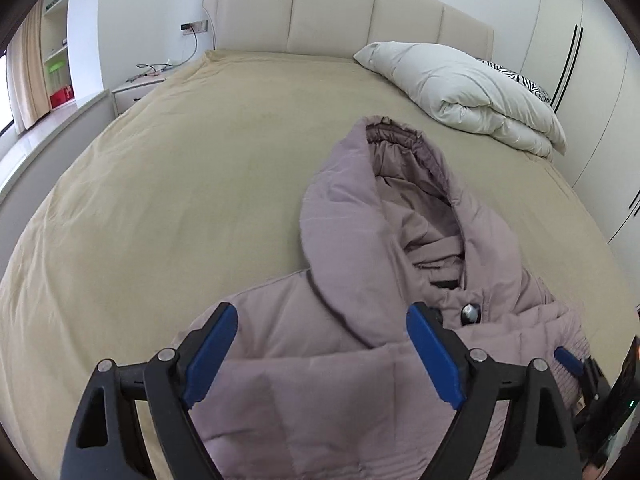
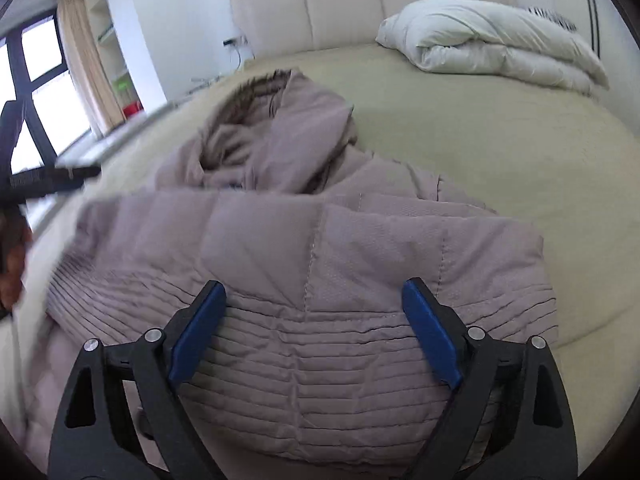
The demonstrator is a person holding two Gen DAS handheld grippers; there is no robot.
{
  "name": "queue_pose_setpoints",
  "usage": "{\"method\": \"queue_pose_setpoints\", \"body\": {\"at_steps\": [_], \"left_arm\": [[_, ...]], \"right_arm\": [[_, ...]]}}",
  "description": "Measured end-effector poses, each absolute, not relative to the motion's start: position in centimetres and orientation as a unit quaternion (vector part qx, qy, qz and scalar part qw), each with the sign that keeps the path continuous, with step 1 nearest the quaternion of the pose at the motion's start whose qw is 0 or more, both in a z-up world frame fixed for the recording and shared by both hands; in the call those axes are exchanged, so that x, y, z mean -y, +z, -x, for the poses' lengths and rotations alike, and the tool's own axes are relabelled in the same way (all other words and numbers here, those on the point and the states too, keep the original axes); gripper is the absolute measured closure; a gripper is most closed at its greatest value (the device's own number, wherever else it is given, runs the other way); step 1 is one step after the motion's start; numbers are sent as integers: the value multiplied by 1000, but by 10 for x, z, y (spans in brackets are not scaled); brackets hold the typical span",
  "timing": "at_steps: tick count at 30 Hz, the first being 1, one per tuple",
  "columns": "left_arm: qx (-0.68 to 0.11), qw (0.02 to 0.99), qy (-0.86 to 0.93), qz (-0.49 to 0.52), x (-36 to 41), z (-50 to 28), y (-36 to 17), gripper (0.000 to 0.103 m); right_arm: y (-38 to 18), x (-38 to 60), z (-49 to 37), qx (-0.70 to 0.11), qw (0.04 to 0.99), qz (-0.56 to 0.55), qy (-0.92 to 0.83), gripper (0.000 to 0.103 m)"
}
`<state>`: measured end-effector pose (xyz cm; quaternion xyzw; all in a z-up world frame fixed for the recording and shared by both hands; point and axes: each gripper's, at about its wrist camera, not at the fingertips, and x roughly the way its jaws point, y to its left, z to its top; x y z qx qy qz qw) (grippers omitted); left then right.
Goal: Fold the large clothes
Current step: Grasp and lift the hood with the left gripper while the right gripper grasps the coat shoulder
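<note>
both claws, left claw (image 1: pixel 320 318) and right claw (image 2: pixel 314 294), gape wide and empty above the folded coat (image 1: pixel 360 360).

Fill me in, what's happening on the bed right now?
A person with a handheld gripper in each hand is folding a mauve hooded puffer coat on the tan bed. Both the left gripper and the right gripper are open above the bunched coat, gripping nothing. Its hood points toward the headboard; a folded white duvet sits near it.
</note>
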<state>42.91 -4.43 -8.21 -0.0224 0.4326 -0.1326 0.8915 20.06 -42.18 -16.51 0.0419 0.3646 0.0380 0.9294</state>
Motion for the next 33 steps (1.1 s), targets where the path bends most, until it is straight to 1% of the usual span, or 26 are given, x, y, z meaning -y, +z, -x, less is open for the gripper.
{"method": "queue_pose_setpoints", "body": {"at_steps": [2, 6, 10, 13, 14, 15, 17, 18, 19, 20, 21, 22, 28, 31, 33], "left_arm": [[-443, 887, -125, 33, 54, -455, -84, 12], [-463, 878, -112, 42, 83, -503, -93, 12], [-470, 876, -108, 2, 122, -541, -109, 11], [-479, 874, -78, -17, 131, -566, -124, 12], [-479, 875, -72, -7, 130, -572, -126, 18], [-481, 874, -70, 11, 125, -578, -128, 37], [-497, 862, -83, 45, 118, -586, -132, 59], [-498, 861, -92, 45, 118, -585, -132, 75], [-491, 865, -96, 31, 121, -580, -129, 81], [-482, 870, -100, 20, 123, -573, -125, 88], [-471, 875, -106, 25, 121, -565, -120, 91], [-459, 880, -115, 36, 117, -556, -113, 92], [-365, 920, -143, 12, 102, -466, -70, 93], [-320, 935, -152, -3, 93, -417, -64, 93], [-298, 942, -156, -6, 87, -391, -67, 93]], "right_arm": [[-169, 413, -202, -360, 932, -13, 31, 5], [-174, 416, -197, -344, 938, -25, 35, 4], [-175, 414, -197, -337, 940, -32, 38, 4], [-174, 416, -183, -329, 943, -38, 40, 4], [-174, 416, -183, -327, 943, -40, 41, 4], [-175, 415, -188, -325, 944, -42, 42, 4], [-176, 416, -187, -323, 944, -45, 44, 4], [-176, 416, -187, -322, 945, -47, 45, 4], [-176, 417, -187, -321, 945, -49, 46, 4], [-176, 417, -188, -321, 945, -50, 46, 4], [-176, 417, -188, -321, 945, -50, 47, 4], [-176, 417, -188, -321, 944, -50, 47, 4], [-170, 424, -182, -309, 946, -72, 61, 5], [-148, 432, -172, -291, 945, -122, 87, 5], [-123, 435, -167, -261, 950, -147, 87, 5]]}}
